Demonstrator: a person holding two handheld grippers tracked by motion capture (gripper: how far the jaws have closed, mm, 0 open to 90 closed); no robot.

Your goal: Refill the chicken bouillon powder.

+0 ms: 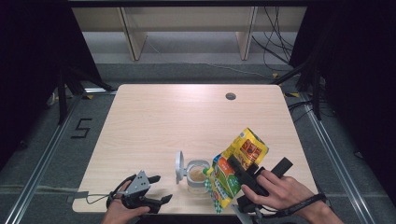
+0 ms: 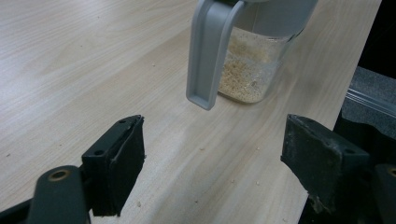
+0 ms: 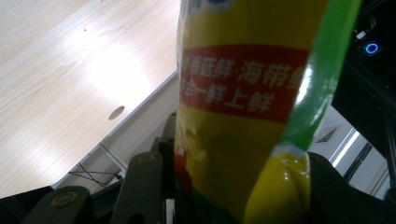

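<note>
Two grippers, one jar, one tilted bag

Two hand-held grippers low on the pale wooden bench [image 1: 154,116], near its front edge. At far left, on the bench surface by the front-left corner, the left gripper [image 1: 158,189], held in the left hand [image 1: 120,212], grey plate on top, pointed right toward the jar. Jaws wide apart, nothing between them; in the left gripper view, bare wood and a few scattered crumbs [image 2: 201,149] between the two black pads [image 2: 126,158].

Next along, just right of that gripper, a clear jar [image 1: 197,175] upright on the bench, partly filled with pale beige granules [image 2: 243,74]. Grey flip lid [image 1: 179,166] swung open and standing on edge at the jar's left side, hanging down in front of the glass in the left gripper view.

Further right, a yellow and green bag [image 1: 238,163] with red label panels, tilted, lower end down over the jar's right rim, upper end up and to the right. Contact between bag and jar rim hard to judge. Clamped across its middle by the right gripper [image 1: 243,173], held in the right hand [image 1: 275,191] with a strap at the wrist. In the right gripper view, bag close up between the black jaws, red band with white characters across the yellow face, green edge at right
</note>
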